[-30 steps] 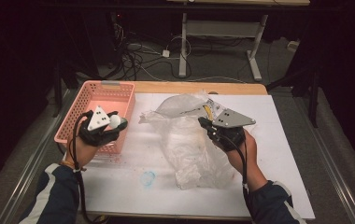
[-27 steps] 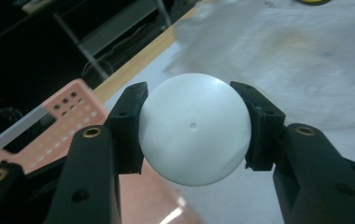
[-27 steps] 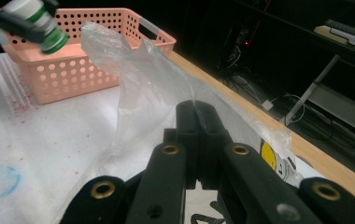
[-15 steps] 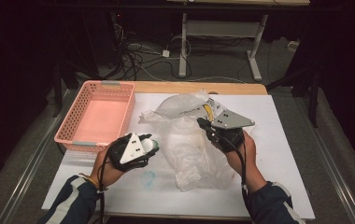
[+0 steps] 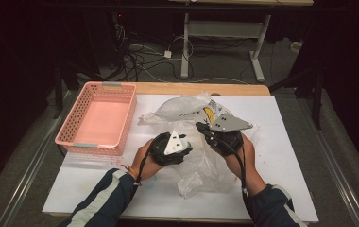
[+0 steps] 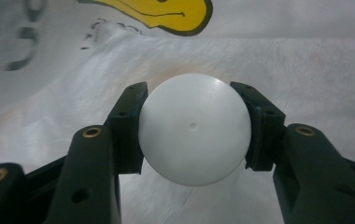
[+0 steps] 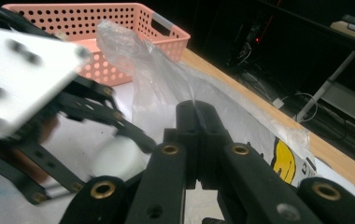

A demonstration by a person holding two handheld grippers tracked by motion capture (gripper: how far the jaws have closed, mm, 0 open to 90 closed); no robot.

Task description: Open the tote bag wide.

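A smooth white ball (image 6: pixel 194 135) sits between the black jaws of my left gripper (image 6: pixel 192 93), which is shut on it. A crumpled clear plastic bag (image 5: pixel 182 108) with a yellow smiley print (image 5: pixel 209 115) lies mid-table on the white sheet. The ball hangs right in front of the bag's film (image 6: pixel 283 60). My right gripper (image 7: pixel 196 109) is shut on a raised edge of the bag (image 7: pixel 166 79), holding it up. In the high view the left gripper (image 5: pixel 186 144) is just left of the right gripper (image 5: pixel 200 126), both over the bag.
A pink perforated basket (image 5: pixel 73 125) stands at the table's left, with its near wall (image 7: pixel 119 65) behind the bag. A white sheet (image 5: pixel 281 156) covers the wooden table. Beyond the far edge are cables and a desk frame (image 5: pixel 258 52) on the dark floor.
My left gripper has travelled from the pink basket across the front of the table to the bag, ending beside the right gripper. The right gripper has stayed put, holding the bag.
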